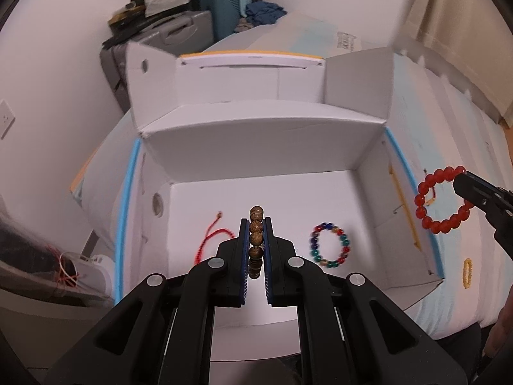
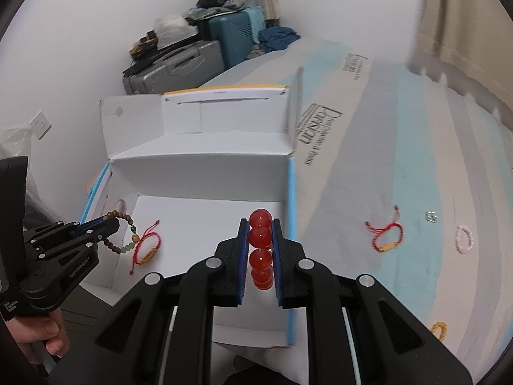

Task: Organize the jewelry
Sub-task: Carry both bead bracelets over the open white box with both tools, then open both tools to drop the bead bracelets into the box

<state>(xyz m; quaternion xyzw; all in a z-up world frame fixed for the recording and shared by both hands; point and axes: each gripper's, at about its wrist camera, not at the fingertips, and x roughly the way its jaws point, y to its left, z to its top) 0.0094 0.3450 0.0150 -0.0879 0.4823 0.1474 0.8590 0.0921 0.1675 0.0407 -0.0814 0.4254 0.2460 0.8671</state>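
Observation:
My left gripper is shut on a brown wooden bead bracelet and holds it over the open white box; it also shows in the right wrist view with the bracelet hanging from it. My right gripper is shut on a red bead bracelet over the box's right edge; in the left wrist view the red bracelet hangs from it outside the box. In the box lie a red cord bracelet and a multicoloured bead bracelet.
On the bed cover right of the box lie a red cord bracelet, a pale pink bead bracelet, a small clear piece and a yellow bead bracelet. Suitcases stand by the far wall.

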